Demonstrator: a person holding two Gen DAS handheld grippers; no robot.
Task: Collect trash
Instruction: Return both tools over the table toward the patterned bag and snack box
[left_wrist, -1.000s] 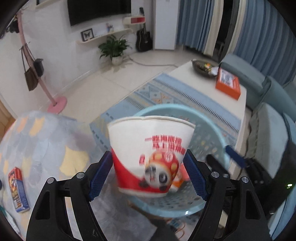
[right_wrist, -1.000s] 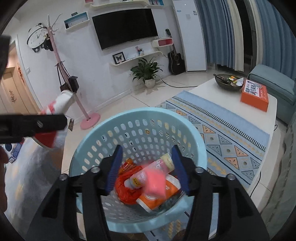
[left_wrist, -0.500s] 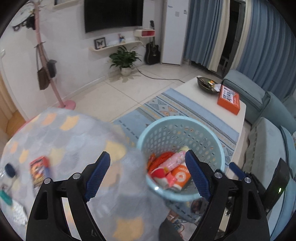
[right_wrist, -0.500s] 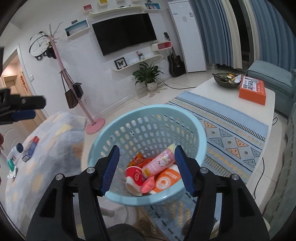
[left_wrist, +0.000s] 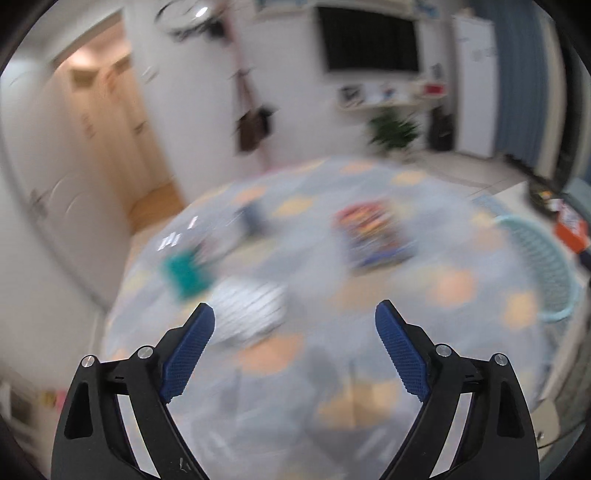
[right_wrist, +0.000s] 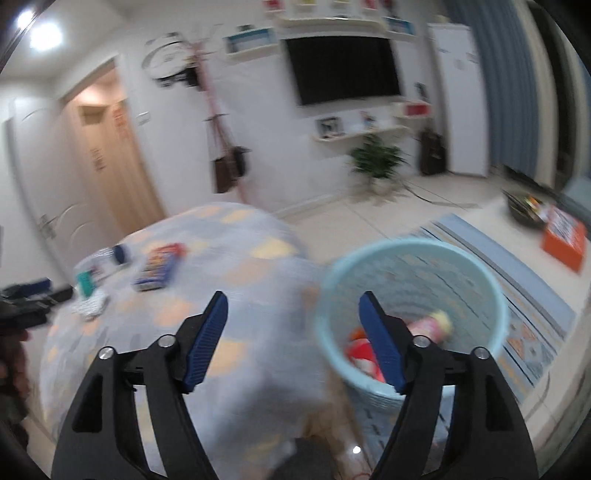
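Left gripper (left_wrist: 294, 314): fingers empty, opening wide over patterned worktop (left_wrist: 369, 295).
Right gripper (right_wrist: 293, 304): fingers empty, opening beside pale-blue perforated plastic basket (right_wrist: 495, 291).
Risk: motion blur; misjudged reach nudging striped white packet (left_wrist: 251, 310).

Both tools are seen as matt black plastic w/ small bright metal screws; left tool (left_wrist: 294, 314) and right tool (right_wrist: 291, 302) carry blue pads (left_wrist: 188, 354) w/ a fine ribbed, rubbery-looking texture. Jaws on both are opening, nothing between them. The surface (right_wrist: 236, 258) is covered by soft cloth, matt, grey w/ orange patches. The basket (right_wrist: 480, 273) is pale blue plastic, perforated, smooth w/ slight sheen. Floor (right_wrist: 369, 221) is laid w/ glossy light tiles; rug (right_wrist: 517, 295) looks woven, matt. Door (right_wrist: 110, 166) looks like smooth light wood. TV (right_wrist: 343, 70) is dark, glossy. Rest is too blurred to be judged.
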